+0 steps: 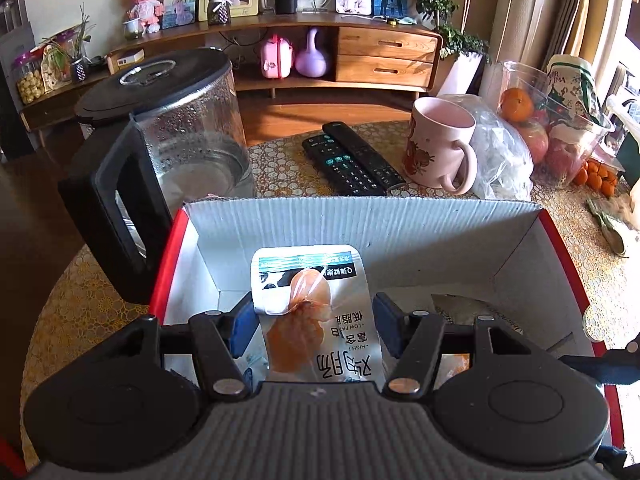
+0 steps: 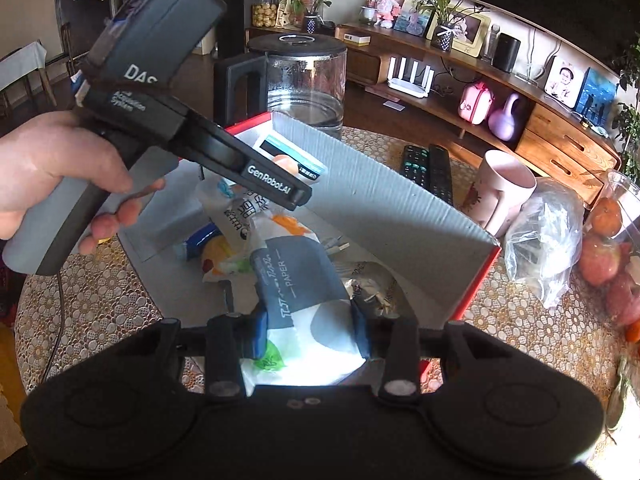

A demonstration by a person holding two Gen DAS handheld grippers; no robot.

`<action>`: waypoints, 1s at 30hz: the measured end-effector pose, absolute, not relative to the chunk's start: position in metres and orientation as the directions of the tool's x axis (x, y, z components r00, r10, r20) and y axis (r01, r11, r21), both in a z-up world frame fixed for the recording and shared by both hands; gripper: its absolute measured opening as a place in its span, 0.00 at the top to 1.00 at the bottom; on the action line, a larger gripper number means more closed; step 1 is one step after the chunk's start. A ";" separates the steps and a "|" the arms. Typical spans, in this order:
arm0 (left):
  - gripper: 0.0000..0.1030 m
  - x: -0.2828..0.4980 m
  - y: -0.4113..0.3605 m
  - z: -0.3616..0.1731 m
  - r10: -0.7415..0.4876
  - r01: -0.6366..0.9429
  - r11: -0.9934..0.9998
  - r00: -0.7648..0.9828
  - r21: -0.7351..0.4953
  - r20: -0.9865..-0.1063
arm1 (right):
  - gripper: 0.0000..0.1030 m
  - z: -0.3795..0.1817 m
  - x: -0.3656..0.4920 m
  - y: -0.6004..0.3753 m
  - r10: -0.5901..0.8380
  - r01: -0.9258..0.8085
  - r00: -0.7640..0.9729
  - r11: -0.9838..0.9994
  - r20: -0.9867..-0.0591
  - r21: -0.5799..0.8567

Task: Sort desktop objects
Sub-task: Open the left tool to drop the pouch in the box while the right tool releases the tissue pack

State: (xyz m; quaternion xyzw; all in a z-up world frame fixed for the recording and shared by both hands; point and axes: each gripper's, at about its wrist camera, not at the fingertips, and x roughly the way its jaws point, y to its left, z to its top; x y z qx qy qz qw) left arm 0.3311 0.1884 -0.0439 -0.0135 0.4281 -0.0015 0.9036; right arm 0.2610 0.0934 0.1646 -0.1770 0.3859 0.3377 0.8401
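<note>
Your left gripper [image 1: 314, 322] grips a chicken-sausage packet [image 1: 310, 304] over the red-edged cardboard box [image 1: 360, 220], long axis pointing forward; your right gripper [image 2: 308, 334] clamps a tissue pack [image 2: 298, 284] above the same box.

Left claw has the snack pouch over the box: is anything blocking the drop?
Nothing visible does. The silver chicken snack pouch in the left claw hangs inside the open red-edged cardboard box; only loose packets lie on the floor below.

box [image 1: 176, 248] is red outside, white corrugated inside; desk [image 1: 280, 168] has a gold lacy circle pattern, mug [image 1: 436, 148] is pink with red flowers, remotes [image 1: 352, 160] black, tissue pack [image 2: 300, 280] grey and white
</note>
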 end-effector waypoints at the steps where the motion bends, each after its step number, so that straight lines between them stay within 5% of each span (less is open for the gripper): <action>1: 0.41 0.333 0.187 -0.045 -0.017 -0.003 1.000 0.629 -0.025 -0.777 | 0.61 0.164 0.262 0.093 0.434 -0.706 0.471 0.707 -0.768 -0.034; 17: 0.38 0.362 0.172 -0.072 -0.018 0.022 1.000 0.504 -0.008 -0.863 | 0.59 0.155 0.270 0.088 0.451 -0.707 0.434 0.707 -0.780 0.016; 25: 0.22 0.361 0.175 -0.070 -0.046 0.011 0.999 0.502 -0.047 -0.864 | 0.55 0.155 0.271 0.086 0.454 -0.695 0.435 0.718 -0.778 0.031; 30: 0.21 0.355 0.176 -0.065 -0.057 -0.002 0.998 0.517 -0.068 -0.854 | 0.38 0.158 0.270 0.084 0.470 -0.700 0.426 0.713 -0.773 0.047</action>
